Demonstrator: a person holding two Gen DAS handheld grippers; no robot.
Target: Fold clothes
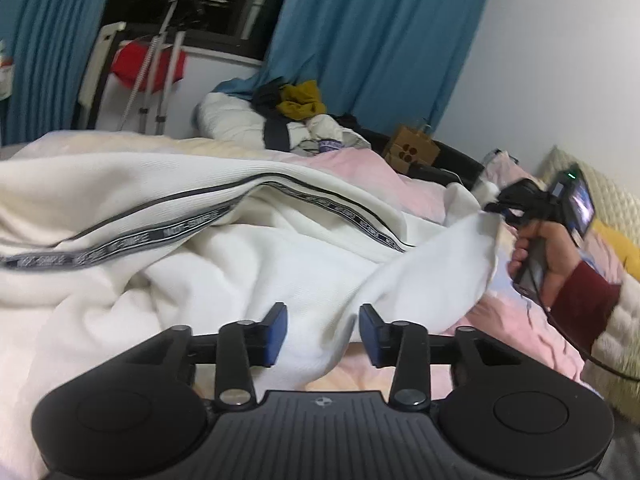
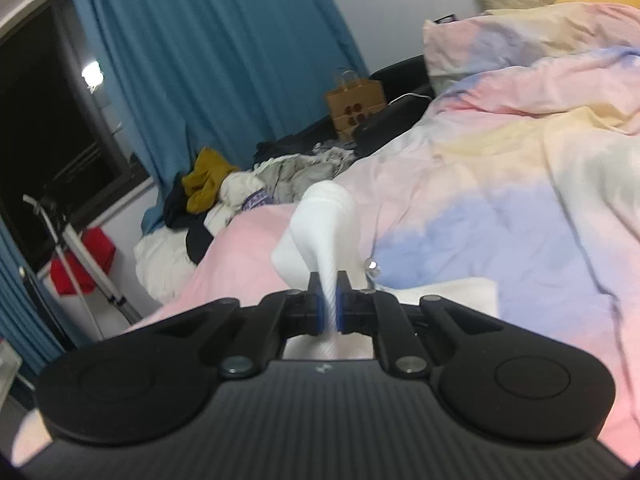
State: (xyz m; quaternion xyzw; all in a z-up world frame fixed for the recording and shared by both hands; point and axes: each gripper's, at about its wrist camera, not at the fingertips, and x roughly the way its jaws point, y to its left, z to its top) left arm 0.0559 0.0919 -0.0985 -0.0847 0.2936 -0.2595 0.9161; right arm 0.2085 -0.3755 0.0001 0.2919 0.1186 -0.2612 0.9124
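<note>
A white garment (image 1: 224,248) with a black lettered stripe lies crumpled across the pastel bedcover (image 1: 516,320). My left gripper (image 1: 323,330) stands open low over it; a fold of the white cloth runs between the blue pads (image 1: 278,332) without being pressed. One end of the garment is lifted toward the right, where my right gripper (image 1: 494,205), held by a hand in a dark red sleeve, pinches it. In the right wrist view the right gripper (image 2: 329,300) is shut on a bunched strip of the white garment (image 2: 324,224).
A heap of unfolded clothes (image 1: 296,120) with a mustard piece lies at the bed's far side. A brown paper bag (image 1: 412,150) stands by the blue curtains (image 1: 380,40). Pillows (image 2: 520,40) rest at the headboard. A drying rack (image 1: 152,80) and a red item stand near the window.
</note>
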